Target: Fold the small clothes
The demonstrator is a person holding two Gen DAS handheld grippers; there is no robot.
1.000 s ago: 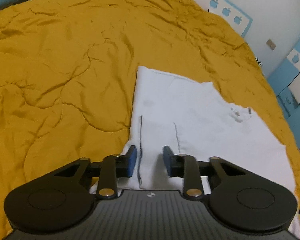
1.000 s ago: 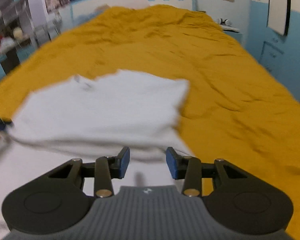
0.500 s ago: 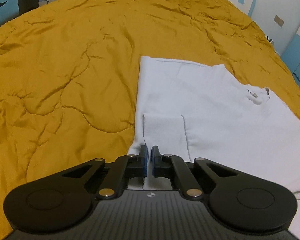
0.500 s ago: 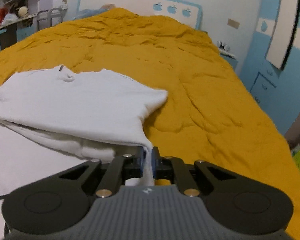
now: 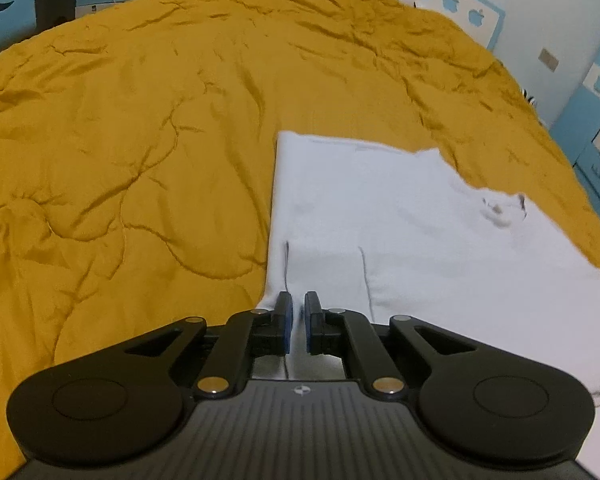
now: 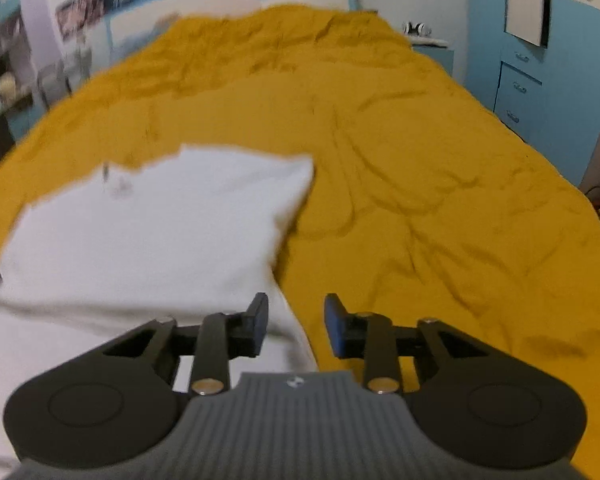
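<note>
Left wrist view: white garment (image 5: 400, 232) lies flat on the yellow quilt (image 5: 120, 140); left gripper (image 5: 298, 312) clenched on the garment's near edge. Right wrist view, blurred: right gripper (image 6: 296, 316) has just been opening, jaws apart and released, with the garment's (image 6: 152, 232) right edge beneath the gap.

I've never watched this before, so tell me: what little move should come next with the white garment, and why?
Probably close the right tongs on the near edge of the white cotton garment: they stand open with that edge between them, while the left tongs look pinched on the hem, so both can lift it together.
</note>
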